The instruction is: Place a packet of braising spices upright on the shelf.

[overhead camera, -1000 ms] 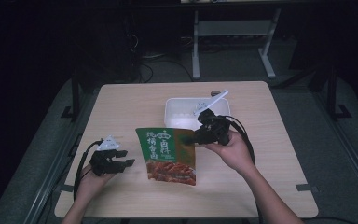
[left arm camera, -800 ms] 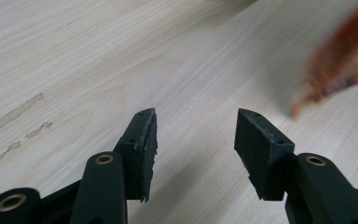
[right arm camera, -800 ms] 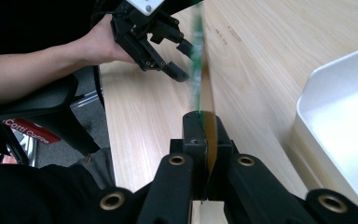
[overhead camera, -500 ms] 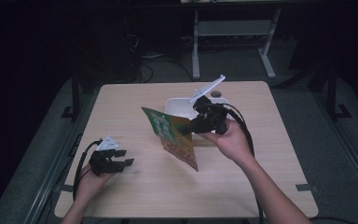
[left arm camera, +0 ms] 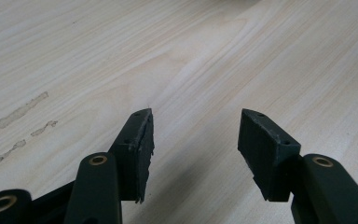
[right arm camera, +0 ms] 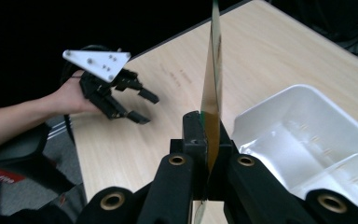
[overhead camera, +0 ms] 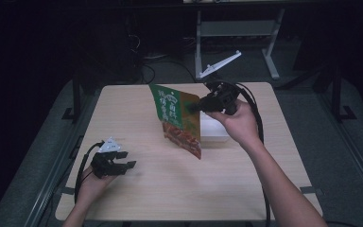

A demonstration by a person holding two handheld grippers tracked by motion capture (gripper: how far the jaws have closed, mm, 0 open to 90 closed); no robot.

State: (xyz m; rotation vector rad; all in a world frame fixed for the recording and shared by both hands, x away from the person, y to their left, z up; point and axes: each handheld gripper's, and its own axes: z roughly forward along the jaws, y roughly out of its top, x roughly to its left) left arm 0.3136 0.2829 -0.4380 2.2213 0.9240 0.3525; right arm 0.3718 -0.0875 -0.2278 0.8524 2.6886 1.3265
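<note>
- One flat food pouch (overhead camera: pixel 179 118) is the main object: green at the top with white characters, orange and red below with a picture of a cooked dish. It hangs in the air above the middle of the wooden table (overhead camera: pixel 170 189), tilted, with its lower corner pointing down toward the tabletop.
- Half a second ago the pouch was lower and closer to the table; one second ago it lay nearly flat on the wood. Now it is raised higher and stands more upright.
- In the right gripper view the pouch (right arm camera: pixel 213 84) appears edge-on, a thin vertical line rising from between the jaws.
- The right gripper (overhead camera: pixel 194 107) is clamped on the pouch's edge, jaws pressed together around it, held up by the person's right hand (overhead camera: pixel 238 125).
- A white plastic tray (right arm camera: pixel 307 140) sits on the table just beside and below the pouch, partly hidden behind it in the high view.
- The left gripper (overhead camera: pixel 123 160) rests low at the table's near left, well apart from the pouch. Its jaws stand wide apart with bare wood between them, holding nothing.
</note>
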